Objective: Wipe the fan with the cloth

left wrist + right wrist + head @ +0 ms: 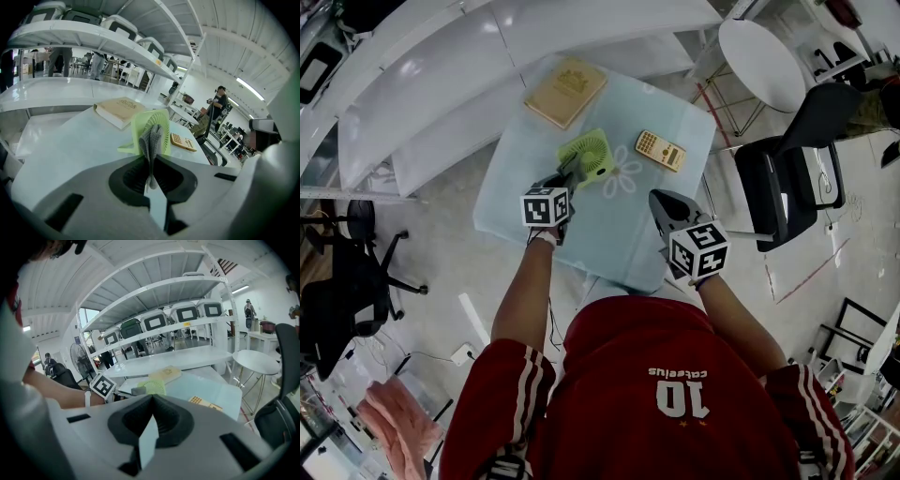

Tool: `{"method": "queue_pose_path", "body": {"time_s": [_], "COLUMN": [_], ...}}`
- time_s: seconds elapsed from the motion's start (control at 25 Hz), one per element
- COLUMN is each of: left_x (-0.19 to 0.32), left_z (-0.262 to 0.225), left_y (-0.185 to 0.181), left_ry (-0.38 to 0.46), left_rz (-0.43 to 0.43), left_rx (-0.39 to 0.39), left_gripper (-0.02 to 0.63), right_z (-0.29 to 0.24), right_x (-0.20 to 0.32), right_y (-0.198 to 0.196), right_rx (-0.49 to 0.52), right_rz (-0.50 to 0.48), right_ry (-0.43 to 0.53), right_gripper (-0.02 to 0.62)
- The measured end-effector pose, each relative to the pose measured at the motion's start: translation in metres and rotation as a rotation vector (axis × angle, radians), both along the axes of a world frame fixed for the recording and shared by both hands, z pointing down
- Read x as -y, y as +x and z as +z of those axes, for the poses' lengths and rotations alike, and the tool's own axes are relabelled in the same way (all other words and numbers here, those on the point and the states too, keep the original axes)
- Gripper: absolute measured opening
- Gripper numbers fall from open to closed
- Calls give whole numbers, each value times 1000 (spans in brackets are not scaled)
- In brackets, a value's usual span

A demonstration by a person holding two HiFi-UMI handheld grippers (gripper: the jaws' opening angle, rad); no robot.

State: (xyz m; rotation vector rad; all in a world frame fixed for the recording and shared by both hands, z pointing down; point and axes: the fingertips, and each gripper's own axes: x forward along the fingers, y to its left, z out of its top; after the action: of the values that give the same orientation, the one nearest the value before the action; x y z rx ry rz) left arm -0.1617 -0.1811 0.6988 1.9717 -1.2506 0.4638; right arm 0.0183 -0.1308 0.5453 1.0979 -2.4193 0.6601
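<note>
The pale blue tabletop (pixel 609 239) carries a tan book (pixel 566 91) at its far left. A green fan (pixel 589 155) stands mid-table, with a calculator (pixel 660 150) to its right. The left tongs (pixel 151 161) pinch a grey cloth (pixel 152 139) at the fan's near face. The right tongs (pixel 151 399) hover nearer, closed and empty.

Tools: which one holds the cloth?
The left tool: it is shut on the grey cloth, in front of the green fan. The right tool is shut on nothing.

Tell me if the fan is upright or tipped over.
Upright: the fan stands on its base, grille vertical, behind the cloth in the left gripper.
</note>
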Motion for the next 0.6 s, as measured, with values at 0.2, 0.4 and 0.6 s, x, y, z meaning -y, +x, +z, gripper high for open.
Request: {"method": "queue_pose_path", "body": {"time_s": [0.2, 0.4, 0.6], "left_x": [-3, -6, -9], "left_z": [-1, 0, 1], "left_y": [-5, -8, -13], "left_ry": [2, 0, -1], "left_rz": [-5, -12, -21], "left_rx": [2, -2, 0], "left_gripper": [28, 27, 28], "right_z": [-1, -1, -1], "right_x": [-2, -4, -5], "right_y": [-2, -6, -8], "right_rx": [2, 4, 3], "right_rz": [0, -2, -5], "right_ry": [1, 2, 3], "right_gripper": [3, 3, 4]}}
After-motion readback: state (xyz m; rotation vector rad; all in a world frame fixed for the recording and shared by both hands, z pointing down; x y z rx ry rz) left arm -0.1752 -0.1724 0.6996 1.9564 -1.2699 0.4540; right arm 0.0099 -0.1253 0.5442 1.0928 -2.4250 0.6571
